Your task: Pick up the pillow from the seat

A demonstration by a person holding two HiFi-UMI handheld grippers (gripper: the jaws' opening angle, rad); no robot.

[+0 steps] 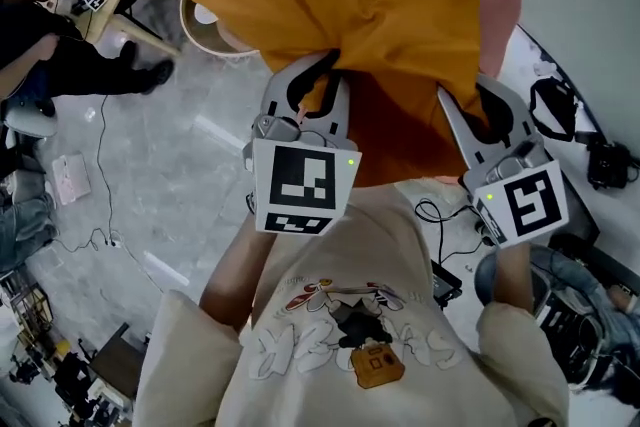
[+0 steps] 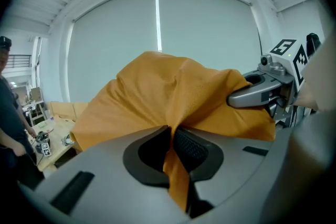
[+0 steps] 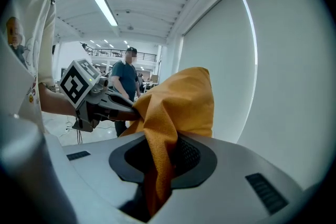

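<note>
Orange pillow (image 1: 370,5): soft, finely woven cover, creased and bunched, held aloft in front of the person (image 1: 350,315). The left gripper (image 1: 318,80) and right gripper (image 1: 482,110) each clamp a pinched fold of its fabric.

cream, perhaps cartoon-printed tee (image 1: 385,250); grey left tool (image 1: 331,65)
</note>
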